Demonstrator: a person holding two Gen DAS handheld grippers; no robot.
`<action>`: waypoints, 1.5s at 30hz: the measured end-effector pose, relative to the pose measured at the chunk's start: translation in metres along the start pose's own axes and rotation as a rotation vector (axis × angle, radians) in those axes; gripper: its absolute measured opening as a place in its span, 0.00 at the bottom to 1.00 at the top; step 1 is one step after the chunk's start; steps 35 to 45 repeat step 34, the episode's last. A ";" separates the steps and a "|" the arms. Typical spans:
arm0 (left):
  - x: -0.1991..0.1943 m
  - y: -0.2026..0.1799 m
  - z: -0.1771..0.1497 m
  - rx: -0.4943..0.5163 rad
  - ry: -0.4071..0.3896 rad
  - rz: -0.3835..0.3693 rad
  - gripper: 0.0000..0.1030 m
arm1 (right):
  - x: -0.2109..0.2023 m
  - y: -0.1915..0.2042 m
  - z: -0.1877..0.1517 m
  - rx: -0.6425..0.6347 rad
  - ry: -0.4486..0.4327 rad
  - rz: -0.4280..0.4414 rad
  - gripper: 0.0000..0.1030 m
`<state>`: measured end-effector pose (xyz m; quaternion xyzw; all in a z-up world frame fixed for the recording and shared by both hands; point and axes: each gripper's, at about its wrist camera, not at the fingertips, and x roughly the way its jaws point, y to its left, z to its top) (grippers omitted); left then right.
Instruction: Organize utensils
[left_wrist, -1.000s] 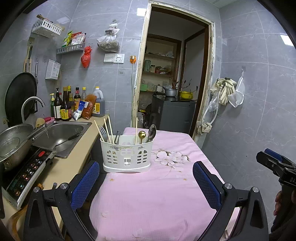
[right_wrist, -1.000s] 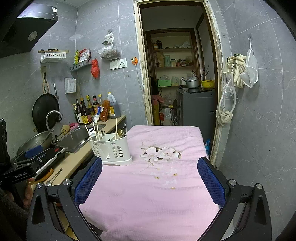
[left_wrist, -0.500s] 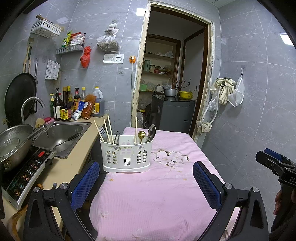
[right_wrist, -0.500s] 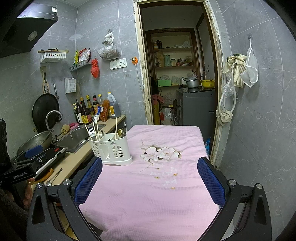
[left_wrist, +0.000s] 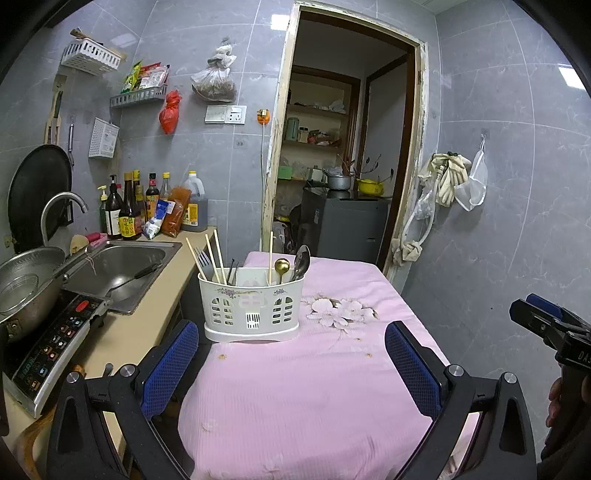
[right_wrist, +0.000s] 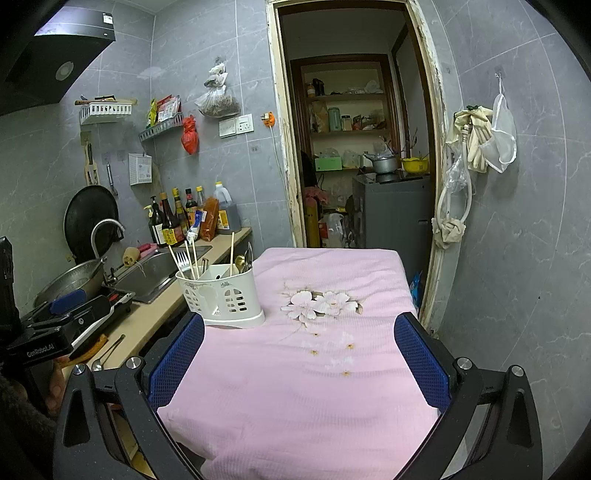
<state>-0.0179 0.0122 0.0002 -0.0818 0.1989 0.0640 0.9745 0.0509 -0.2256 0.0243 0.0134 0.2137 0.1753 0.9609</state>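
Note:
A white plastic utensil caddy (left_wrist: 253, 308) stands on the pink cloth-covered table (left_wrist: 314, 387), near its left edge; it also shows in the right wrist view (right_wrist: 221, 295). It holds chopsticks (left_wrist: 214, 254), a fork (left_wrist: 204, 258), a gold spoon (left_wrist: 282, 266) and a steel spoon (left_wrist: 301, 260). My left gripper (left_wrist: 291, 369) is open and empty, a little short of the caddy. My right gripper (right_wrist: 299, 362) is open and empty over the table, with the caddy ahead to its left.
A counter (left_wrist: 147, 317) runs along the left with a sink (left_wrist: 122, 266), a metal pot (left_wrist: 26, 280), an induction cooker (left_wrist: 51, 343) and sauce bottles (left_wrist: 129, 214). A spoon (right_wrist: 107, 354) lies on the counter. A doorway (left_wrist: 343, 166) opens behind the table.

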 end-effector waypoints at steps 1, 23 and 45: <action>0.000 0.000 0.000 0.000 0.000 0.000 0.99 | 0.000 0.000 0.000 0.000 0.000 0.000 0.98; -0.001 -0.002 -0.006 0.034 0.001 -0.011 0.99 | 0.000 -0.003 -0.006 0.003 -0.002 -0.005 0.98; -0.003 0.000 -0.004 0.043 0.003 -0.019 0.99 | 0.000 -0.004 -0.005 0.003 0.000 -0.004 0.98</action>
